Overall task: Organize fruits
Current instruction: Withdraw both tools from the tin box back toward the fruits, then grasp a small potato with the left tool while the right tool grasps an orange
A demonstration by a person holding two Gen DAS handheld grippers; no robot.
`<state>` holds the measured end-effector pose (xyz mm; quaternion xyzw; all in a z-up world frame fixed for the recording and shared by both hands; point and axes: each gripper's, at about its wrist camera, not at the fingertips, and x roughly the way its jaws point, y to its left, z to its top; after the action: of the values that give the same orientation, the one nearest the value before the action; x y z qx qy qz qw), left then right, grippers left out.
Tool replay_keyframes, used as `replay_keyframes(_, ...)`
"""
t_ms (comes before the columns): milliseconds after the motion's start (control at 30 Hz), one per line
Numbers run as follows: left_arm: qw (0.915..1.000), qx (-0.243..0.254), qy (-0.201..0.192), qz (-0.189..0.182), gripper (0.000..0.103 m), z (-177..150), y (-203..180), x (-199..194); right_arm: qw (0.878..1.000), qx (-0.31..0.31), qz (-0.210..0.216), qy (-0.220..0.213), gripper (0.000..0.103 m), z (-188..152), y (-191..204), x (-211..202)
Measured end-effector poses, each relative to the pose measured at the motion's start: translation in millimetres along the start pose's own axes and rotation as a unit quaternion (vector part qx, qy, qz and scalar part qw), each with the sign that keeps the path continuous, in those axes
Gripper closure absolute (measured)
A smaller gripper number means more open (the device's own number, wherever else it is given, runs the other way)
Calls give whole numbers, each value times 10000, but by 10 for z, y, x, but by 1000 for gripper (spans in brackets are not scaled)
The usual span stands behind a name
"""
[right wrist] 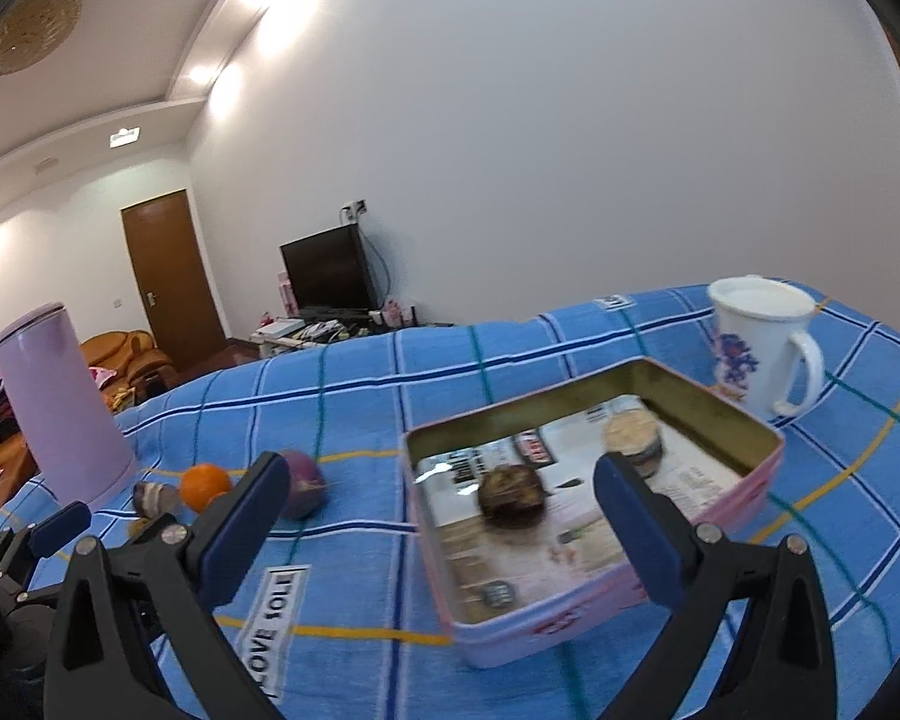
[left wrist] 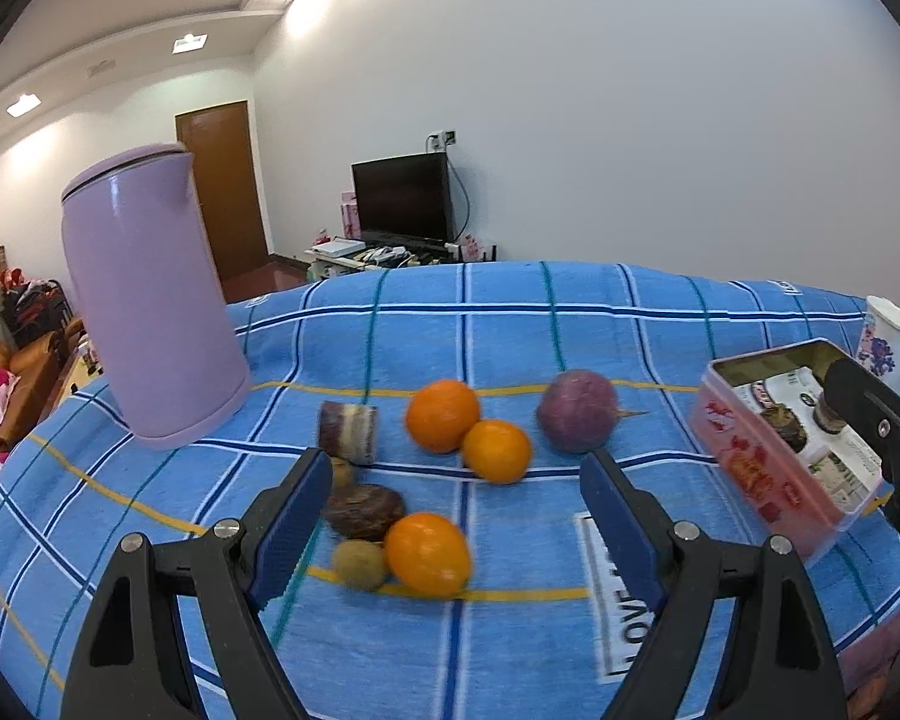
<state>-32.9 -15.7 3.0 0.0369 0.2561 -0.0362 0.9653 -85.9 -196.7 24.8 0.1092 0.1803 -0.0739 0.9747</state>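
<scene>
**Both grippers spread over the cloth, fruit loose on one side, tin waiting on the other**

While nothing is yet held, the left gripper (left wrist: 450, 492) hangs spread and empty above the fruit pile, and the right gripper (right wrist: 444, 510) hangs spread and empty over the tin (right wrist: 768, 468). That split looks deliberate: one hand to pick, the other near the container that seems meant to receive.

From the left wrist view the fruits lie loose on the surface (left wrist: 510, 324), under a blue checked cloth. Nearest, at 6 o'clock of the cluster, sits an orange (left wrist: 429, 553) touching a small kiwi (left wrist: 360, 564) and a dark round fruit (left wrist: 364, 510). Toward 12 o'clock two more oranges (left wrist: 468, 432) touch each other; a purple fruit (left wrist: 577, 411) stands apart at 2 o'clock, a cut brown piece (left wrist: 348, 431) at 10 o'clock. The near orange lies almost centred between the left jaws, so I judge it the likeliest first pick.

The tin, at 3 o'clock of the pile, already holds a dark fruit (right wrist: 513, 495) and a small jar-like thing (right wrist: 633, 441) on a printed liner, with bare floor toward its near wall.

Room to move: open cloth runs between pile and tin, so a carry across is unobstructed. The kettle (left wrist: 150, 300) crowds the pile at 10 o'clock, the mug (right wrist: 756, 348) stands just beyond the tin at 1 o'clock, and the tin's raised rim must be cleared. Round fruit could roll toward the cloth's far edge.
</scene>
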Motion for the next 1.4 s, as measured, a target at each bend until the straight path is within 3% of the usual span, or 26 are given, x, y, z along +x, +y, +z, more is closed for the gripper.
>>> replay_keyframes(467, 9972, -388, 460, 437, 17, 27, 671, 218, 9981, -295, 440, 308, 0, -84, 561, 211)
replay_keyframes(700, 9884, -671, 800, 1098, 17, 27, 1240, 435, 9911, -815, 724, 766, 0, -161, 895, 370)
replay_keyframes(867, 9841, -953, 1006, 1112, 17, -26, 1467, 558, 9737, -1353, 1204, 1383, 4, -288, 1250, 539)
replay_keyframes(933, 9836, -957, 1077, 1088, 17, -44, 1490, 594, 9629, -1660, 1301, 1681, 20, -359, 1403, 636)
replay_keyframes(967, 9835, -946, 1110, 1068, 17, -49, 1494, 609, 9561, -1845, 1297, 1870, 33, -404, 1482, 699)
replay_keyframes(1200, 9831, -975, 1234, 932, 17, -63, 1492, 628, 9387, -2139, 1684, 2114, 36, -515, 1646, 730)
replay_keyframes(1367, 9831, -1016, 1293, 808, 17, -76, 1484, 634, 9242, -2438, 1651, 2432, 36, -611, 1782, 802)
replay_keyframes(1400, 9836, -982, 1287, 800, 17, -70, 1466, 629, 9222, -2449, 1631, 2509, 40, -619, 1803, 833)
